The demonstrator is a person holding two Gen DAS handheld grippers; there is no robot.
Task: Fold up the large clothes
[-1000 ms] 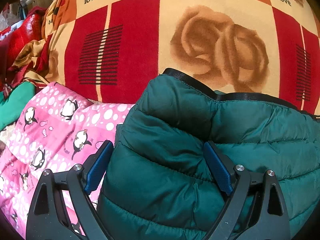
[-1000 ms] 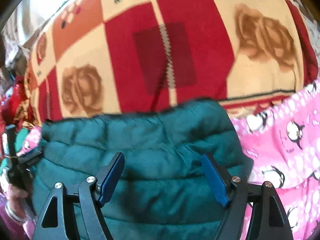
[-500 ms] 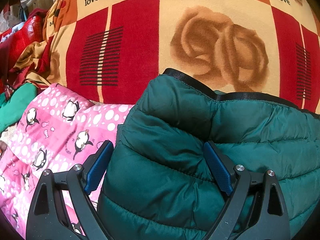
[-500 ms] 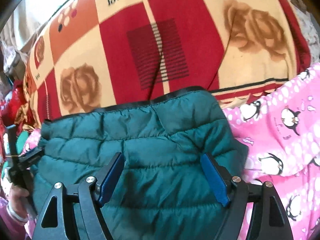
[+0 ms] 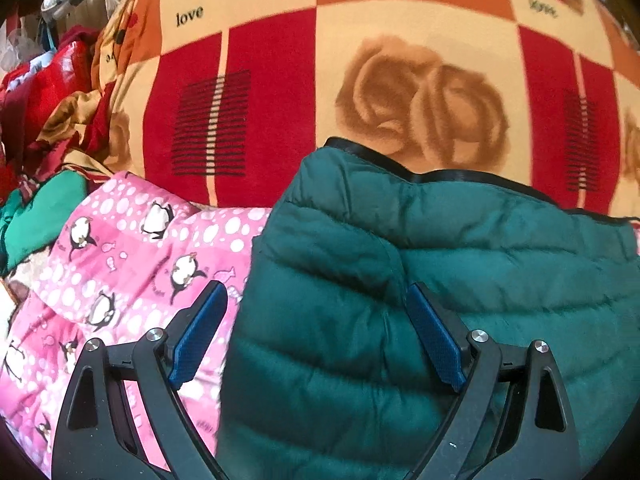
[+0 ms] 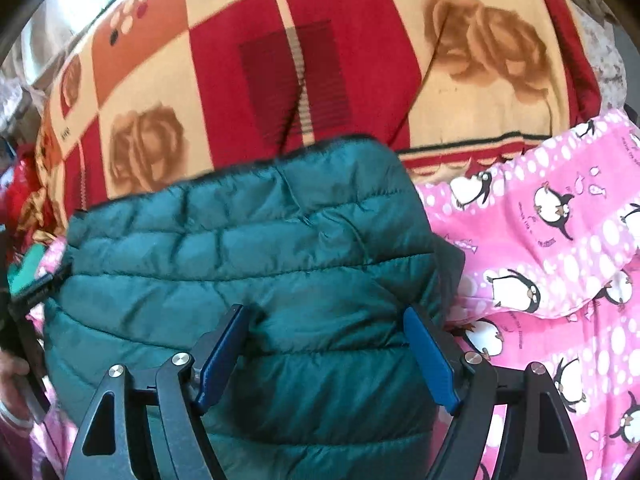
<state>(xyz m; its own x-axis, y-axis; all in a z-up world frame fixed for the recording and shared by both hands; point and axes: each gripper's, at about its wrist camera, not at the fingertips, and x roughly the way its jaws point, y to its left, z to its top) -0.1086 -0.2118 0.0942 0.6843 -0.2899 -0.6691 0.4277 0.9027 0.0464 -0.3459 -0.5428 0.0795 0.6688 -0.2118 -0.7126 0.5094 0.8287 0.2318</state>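
You're mid-fold on the green puffer jacket (image 5: 460,280) — it sits doubled into a thick block on the pink penguin sheet (image 5: 132,264), its black-bound edge up against the red rose blanket (image 5: 272,92) behind.

Left gripper (image 5: 316,340): jaws stand wide, straddling the jacket's left end. The left pad is out over the sheet; whether the right pad touches the padding I can't tell. I read it as not clamped.

Right gripper (image 6: 328,356): also wide, both blue pads down against the quilted top near the right end. Fabric bulges between them, but I can't confirm a pinch; I'd call it pressing or hovering rather than holding.

The other gripper's frame and the hand (image 6: 14,368) on it show at the left edge of the right wrist view, beside the jacket's far end.

Step, as I judge it: squaring up the folded bundle, or setting up for another fold.

Next move calls for:
- close each gripper on a full thickness of layers, not just the top shell — slick nylon will slip
- lift both ends evenly
- keep the bound edge aligned as you bring it over
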